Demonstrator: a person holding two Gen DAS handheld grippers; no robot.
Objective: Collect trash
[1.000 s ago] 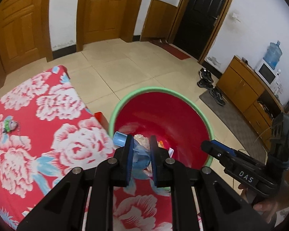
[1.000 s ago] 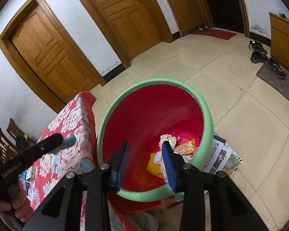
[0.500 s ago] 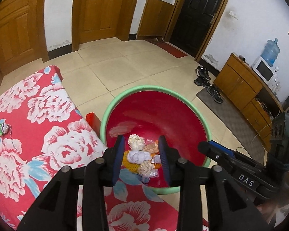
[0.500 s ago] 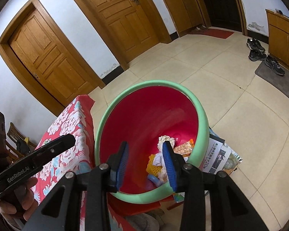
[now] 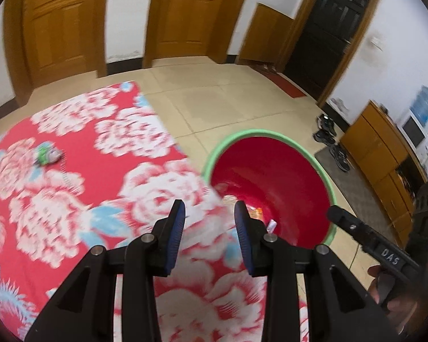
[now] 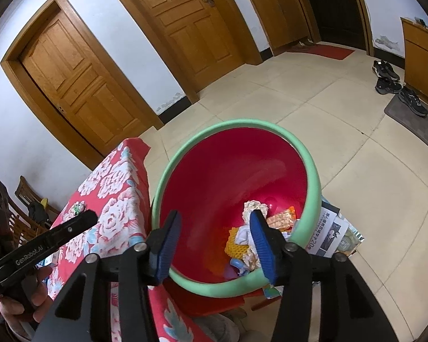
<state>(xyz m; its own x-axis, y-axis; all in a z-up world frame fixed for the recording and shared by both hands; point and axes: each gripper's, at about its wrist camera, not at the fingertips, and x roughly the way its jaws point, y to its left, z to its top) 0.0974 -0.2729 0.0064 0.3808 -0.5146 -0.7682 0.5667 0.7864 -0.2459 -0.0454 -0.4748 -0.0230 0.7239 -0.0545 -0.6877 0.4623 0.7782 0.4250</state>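
Observation:
The red bin with a green rim (image 5: 259, 132) stands on the floor against the table's edge. Crumpled paper, orange wrappers and a blue scrap, the trash (image 6: 259, 228), lie at its bottom. My left gripper (image 5: 209, 213) is open and empty, hanging over the edge of the red floral tablecloth (image 5: 114, 171). A small green and white object (image 5: 47, 155) lies on the cloth at the far left. My right gripper (image 6: 215, 219) hovers over the bin (image 6: 242, 122), its jaws opening with nothing between them. Each gripper shows at the side of the other's view.
A newspaper (image 6: 328, 230) lies on the floor by the bin. Shoes (image 6: 396, 85) and a grey mat sit near a wooden cabinet (image 5: 385, 154) at the right. Wooden doors (image 6: 77, 85) line the far wall. A chair (image 6: 25, 196) stands beyond the table.
My left gripper let go of a blue and white scrap into the bin, opened, then swung left over the tablecloth. My right gripper's jaws have spread wider over the bin.

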